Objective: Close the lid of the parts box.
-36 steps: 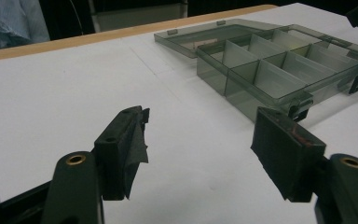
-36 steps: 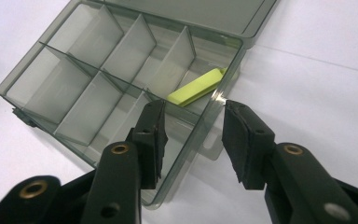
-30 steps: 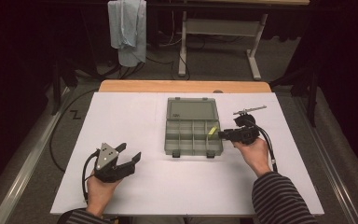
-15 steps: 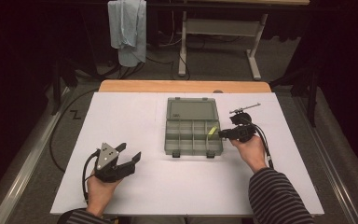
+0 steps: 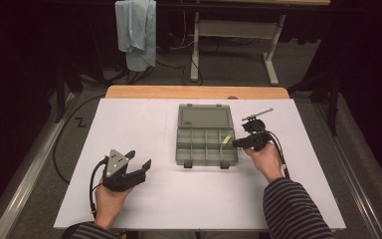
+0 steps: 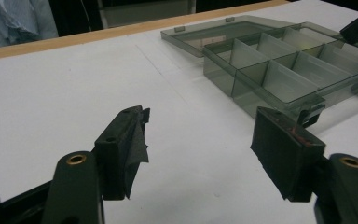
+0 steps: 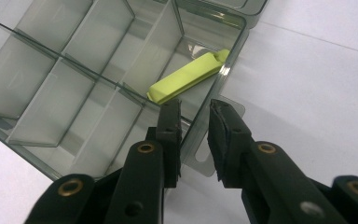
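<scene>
I hold the right gripper (image 7: 193, 109), jaws just narrowed to a slim gap with nothing between them, over the organizer box (image 5: 206, 142) wall, the yellow-green piece (image 7: 189, 77) lying just ahead in its compartment, while the left gripper (image 5: 138, 164) rests wide open, empty, well aside.

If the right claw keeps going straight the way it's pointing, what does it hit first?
Most likely the yellow-green piece lying in the end compartment of the clear organizer box. The right claw, jaws narrowly apart, straddles the box's side wall; depth is hard to judge.
</scene>
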Action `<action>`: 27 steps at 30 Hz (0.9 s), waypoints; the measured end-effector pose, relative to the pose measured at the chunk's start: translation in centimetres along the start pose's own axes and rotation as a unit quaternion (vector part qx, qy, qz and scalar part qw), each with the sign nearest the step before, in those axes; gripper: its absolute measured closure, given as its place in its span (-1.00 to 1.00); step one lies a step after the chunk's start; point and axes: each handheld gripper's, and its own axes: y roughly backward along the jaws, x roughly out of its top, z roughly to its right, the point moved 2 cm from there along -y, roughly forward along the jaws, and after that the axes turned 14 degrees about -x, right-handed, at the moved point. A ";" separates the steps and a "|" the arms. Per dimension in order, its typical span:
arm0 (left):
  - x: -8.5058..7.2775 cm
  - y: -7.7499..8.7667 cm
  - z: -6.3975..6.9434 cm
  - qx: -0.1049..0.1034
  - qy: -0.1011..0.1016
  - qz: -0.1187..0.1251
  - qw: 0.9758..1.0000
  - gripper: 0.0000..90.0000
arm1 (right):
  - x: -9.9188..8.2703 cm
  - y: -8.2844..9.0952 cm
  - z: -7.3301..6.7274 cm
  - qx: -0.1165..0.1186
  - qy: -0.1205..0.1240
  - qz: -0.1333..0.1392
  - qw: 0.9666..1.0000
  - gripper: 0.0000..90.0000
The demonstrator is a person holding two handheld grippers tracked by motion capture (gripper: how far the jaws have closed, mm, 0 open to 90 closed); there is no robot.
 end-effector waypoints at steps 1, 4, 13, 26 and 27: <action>0.0 -0.2 0.0 -0.002 0.001 -0.005 1.000 -0.23 | 0.0 0.0 0.0 0.001 0.000 0.000 1.000 0.69; 0.3 -0.6 0.0 -0.004 -0.001 -0.011 1.000 -0.21 | -0.1 0.0 0.0 0.001 0.000 0.003 1.000 0.69; 1.2 -2.3 0.0 -0.022 -0.003 -0.031 0.999 -0.19 | -0.2 0.0 0.0 0.002 0.004 0.007 1.000 0.69; 3.4 -5.4 -0.2 -0.036 -0.005 -0.041 0.998 -0.11 | -0.2 0.0 0.0 0.000 0.009 0.006 1.000 0.70; 3.5 -5.6 -0.1 -0.038 -0.004 -0.041 0.998 -0.10 | -0.2 0.0 0.0 0.001 0.010 0.007 1.000 0.70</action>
